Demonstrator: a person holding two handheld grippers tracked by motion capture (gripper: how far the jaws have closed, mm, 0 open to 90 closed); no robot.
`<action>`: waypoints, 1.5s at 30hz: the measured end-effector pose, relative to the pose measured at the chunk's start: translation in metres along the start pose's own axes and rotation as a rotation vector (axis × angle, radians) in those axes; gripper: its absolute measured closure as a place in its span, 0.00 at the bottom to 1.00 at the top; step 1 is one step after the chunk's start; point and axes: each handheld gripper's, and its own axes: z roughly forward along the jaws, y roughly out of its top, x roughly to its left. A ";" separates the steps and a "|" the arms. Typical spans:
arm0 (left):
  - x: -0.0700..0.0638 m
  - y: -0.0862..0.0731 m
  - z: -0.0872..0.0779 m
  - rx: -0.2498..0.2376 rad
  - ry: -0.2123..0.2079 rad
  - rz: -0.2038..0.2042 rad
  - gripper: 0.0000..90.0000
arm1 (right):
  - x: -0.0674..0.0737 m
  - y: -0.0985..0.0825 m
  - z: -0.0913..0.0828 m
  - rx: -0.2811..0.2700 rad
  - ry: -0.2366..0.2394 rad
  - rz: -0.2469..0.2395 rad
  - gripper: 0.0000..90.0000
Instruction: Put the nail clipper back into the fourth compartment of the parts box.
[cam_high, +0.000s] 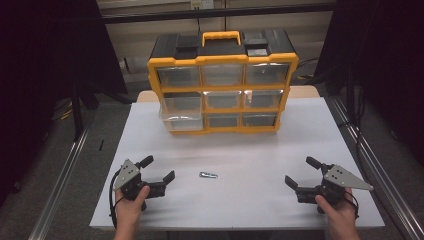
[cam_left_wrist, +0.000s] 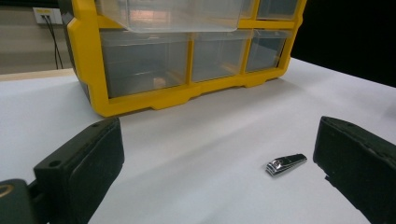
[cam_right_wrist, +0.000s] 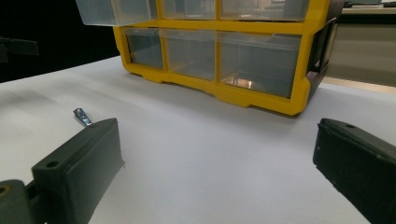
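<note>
Black rubber pads face each other across a wide gap on the left gripper (cam_high: 160, 169), which rests low on the white table (cam_high: 250, 200) at the near left with nothing between its jaws; it is angled toward the small chrome nail clipper (cam_high: 208, 175), and that looks like a ready stance for a pickup. In the left gripper view the nail clipper lies flat and folded just ahead of the jaw at that view's right, apart from it. Beyond it, at the far side of the table, stands the yellow drawer cabinet (cam_high: 222, 90), three rows of clear drawers; the lower left drawer (cam_high: 181, 121) is pulled out toward the person, probably as the place meant for the clipper. Farther right, the right gripper (cam_high: 302, 174) waits well apart from the clipper, jaws spread and empty. No brand, label or writing can be read on the cabinet, the clipper or the grippers.
</note>
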 end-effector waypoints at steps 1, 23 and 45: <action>0.000 0.000 0.000 -0.001 -0.001 0.000 0.02 | 0.000 0.000 0.000 0.000 0.000 0.000 0.01; -0.003 0.004 0.018 0.010 -0.028 -0.022 0.02 | 0.000 0.001 -0.001 -0.001 0.006 0.001 0.01; -0.024 0.010 0.055 0.152 -0.076 0.025 0.02 | 0.002 0.002 -0.001 -0.008 0.019 -0.013 0.01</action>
